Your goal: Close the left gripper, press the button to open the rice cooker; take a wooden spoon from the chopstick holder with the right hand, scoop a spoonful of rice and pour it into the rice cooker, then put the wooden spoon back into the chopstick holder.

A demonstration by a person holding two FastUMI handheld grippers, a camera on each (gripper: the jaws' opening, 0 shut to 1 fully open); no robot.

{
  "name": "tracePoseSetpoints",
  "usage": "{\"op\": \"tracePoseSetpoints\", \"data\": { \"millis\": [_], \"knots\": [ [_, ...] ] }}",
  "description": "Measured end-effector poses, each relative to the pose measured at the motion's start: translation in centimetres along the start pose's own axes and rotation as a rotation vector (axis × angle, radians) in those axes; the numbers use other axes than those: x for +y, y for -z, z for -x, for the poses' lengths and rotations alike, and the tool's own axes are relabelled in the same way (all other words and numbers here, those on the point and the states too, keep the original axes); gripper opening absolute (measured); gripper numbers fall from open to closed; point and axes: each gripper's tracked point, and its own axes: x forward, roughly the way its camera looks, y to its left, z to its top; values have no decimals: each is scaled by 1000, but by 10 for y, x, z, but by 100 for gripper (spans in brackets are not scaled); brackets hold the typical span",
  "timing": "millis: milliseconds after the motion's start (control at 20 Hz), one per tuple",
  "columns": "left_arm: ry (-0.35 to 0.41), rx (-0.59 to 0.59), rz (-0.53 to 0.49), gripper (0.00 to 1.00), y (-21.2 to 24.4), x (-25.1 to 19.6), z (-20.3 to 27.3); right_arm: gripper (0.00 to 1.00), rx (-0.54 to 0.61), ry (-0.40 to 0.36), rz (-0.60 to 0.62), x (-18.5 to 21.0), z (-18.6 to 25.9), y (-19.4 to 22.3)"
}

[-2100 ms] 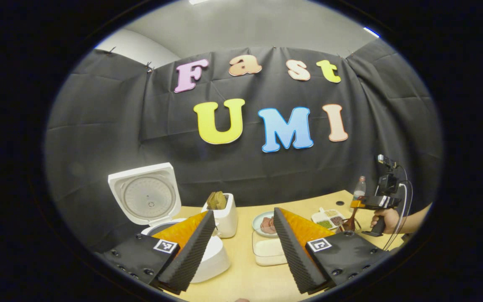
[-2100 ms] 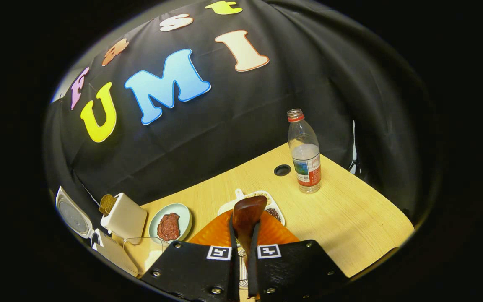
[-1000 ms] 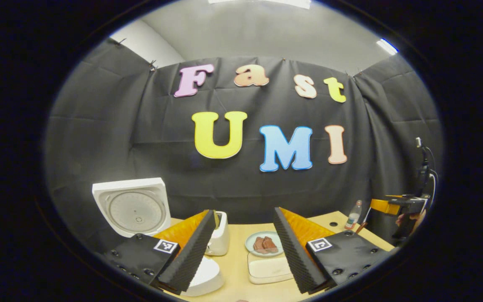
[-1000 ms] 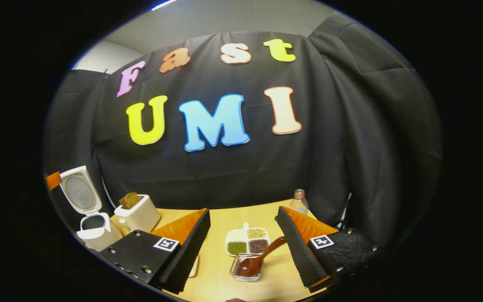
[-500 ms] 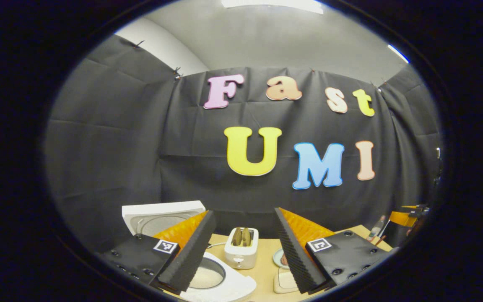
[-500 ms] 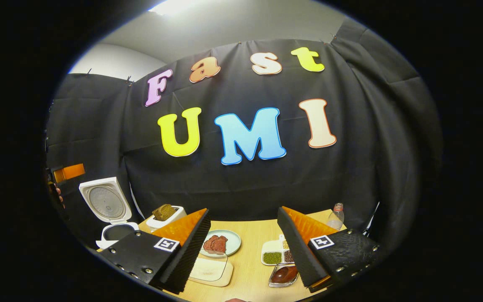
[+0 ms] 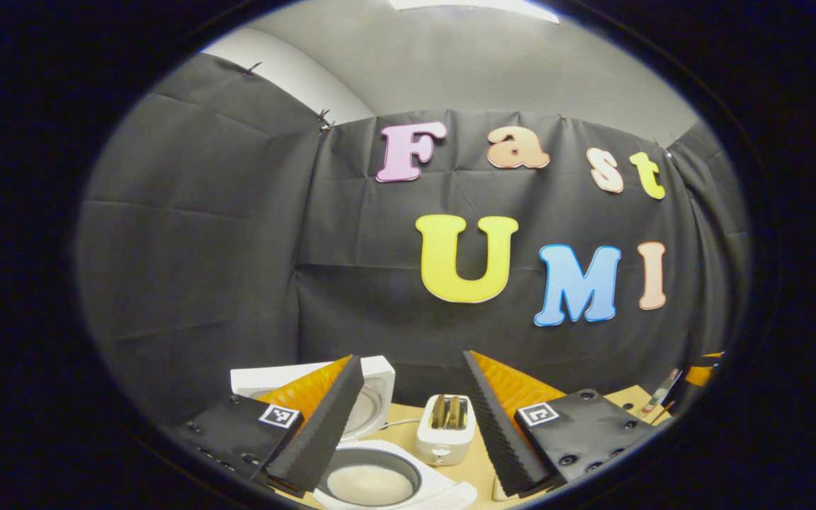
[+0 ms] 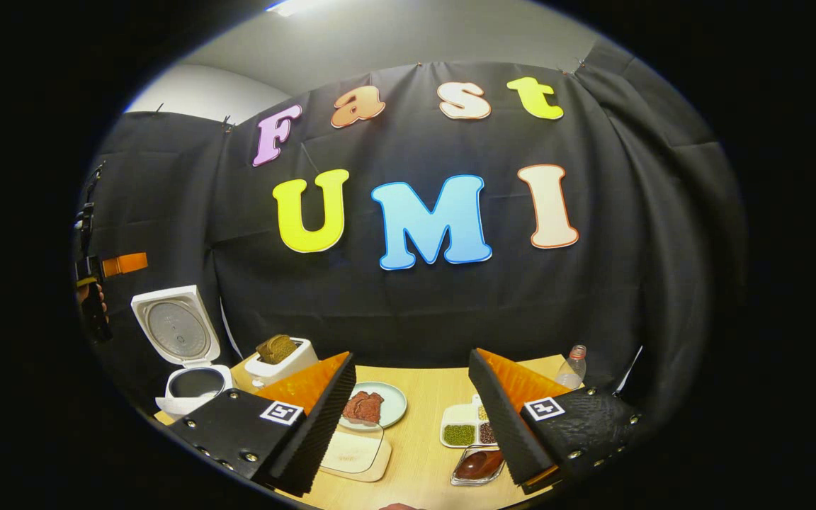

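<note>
The white rice cooker [image 8: 192, 386] stands open at the table's left, lid [image 8: 176, 326] upright. In the left gripper view its pot [image 7: 369, 483] holds white rice, just below my left gripper [image 7: 410, 355], which is open and empty. The wooden spoon [image 8: 477, 464] lies in the clear chopstick holder [image 8: 461, 478], below and just left of the right finger of my right gripper [image 8: 410, 354]. That gripper is open and holds nothing. A hand holds the left gripper [image 8: 121, 264] above the cooker at the far left of the right gripper view.
A white toaster [image 8: 279, 361] with bread stands beside the cooker. On the wooden table [image 8: 422, 453] are a plate of meat [image 8: 372, 405], a pale shallow box [image 8: 355, 450], a divided dish of grains [image 8: 466, 425] and a water bottle [image 8: 574, 365] at the back right.
My right gripper opened, left the spoon in the holder and drew back and up. My left gripper stayed open, rose and swung left over the cooker's pot.
</note>
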Motion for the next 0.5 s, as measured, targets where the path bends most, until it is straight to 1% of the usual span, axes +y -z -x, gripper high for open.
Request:
{"op": "tracePoseSetpoints", "data": {
  "millis": [100, 200, 500],
  "knots": [
    [-7, 1, -4, 96, -2, 13, -14, 98, 8, 9, 7, -1, -4, 2],
    [-31, -16, 4, 96, -9, 29, -30, 98, 20, 17, 13, -1, -8, 6],
    [-109, 35, 39, 96, 15, 83, -87, 98, 60, 43, 21, -2, -21, 19]
  ]
}}
